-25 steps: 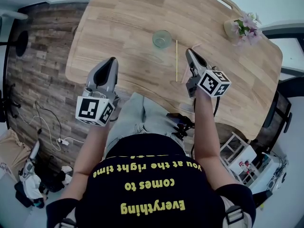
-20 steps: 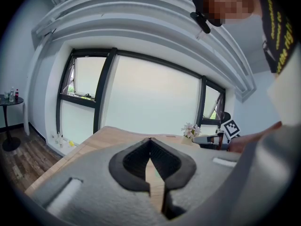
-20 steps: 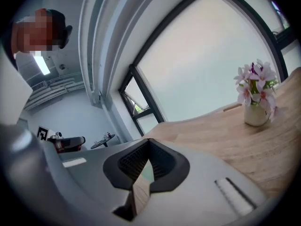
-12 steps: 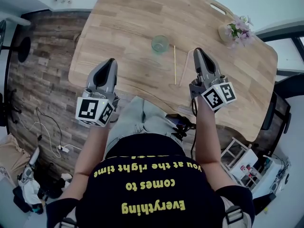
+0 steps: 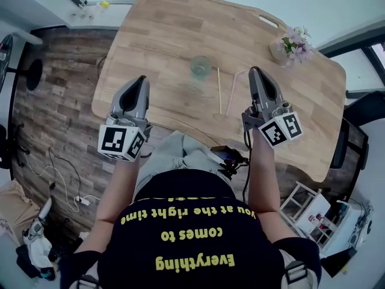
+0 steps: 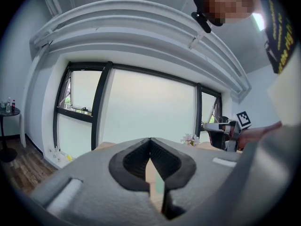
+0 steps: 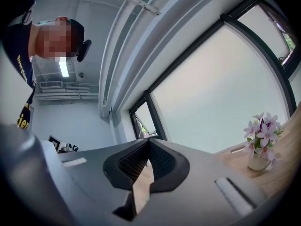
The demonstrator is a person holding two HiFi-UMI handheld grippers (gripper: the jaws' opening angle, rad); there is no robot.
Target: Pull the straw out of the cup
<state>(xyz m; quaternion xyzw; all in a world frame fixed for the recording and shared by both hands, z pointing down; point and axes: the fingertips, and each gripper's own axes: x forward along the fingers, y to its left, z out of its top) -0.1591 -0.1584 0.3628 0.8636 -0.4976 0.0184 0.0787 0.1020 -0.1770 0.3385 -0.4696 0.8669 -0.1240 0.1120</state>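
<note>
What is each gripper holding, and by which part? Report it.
Nothing: left gripper and right gripper are shut, empty; the straw lies on the table beside the cup.

We wear a black short-sleeved T-shirt (image 5: 180, 233) printed with yellow lettering, and pale grey trousers (image 5: 180, 155) just behind the tongs. Our left gripper (image 5: 142, 78) and right gripper (image 5: 255, 70) have smooth grey tapered shells. Each ends at the rear in a white marker cube (image 5: 122, 141) with black squares. Black ribbed pads (image 6: 134, 157) line the jaws. A thin black cable (image 5: 245, 182) trails back from the right gripper.
</note>
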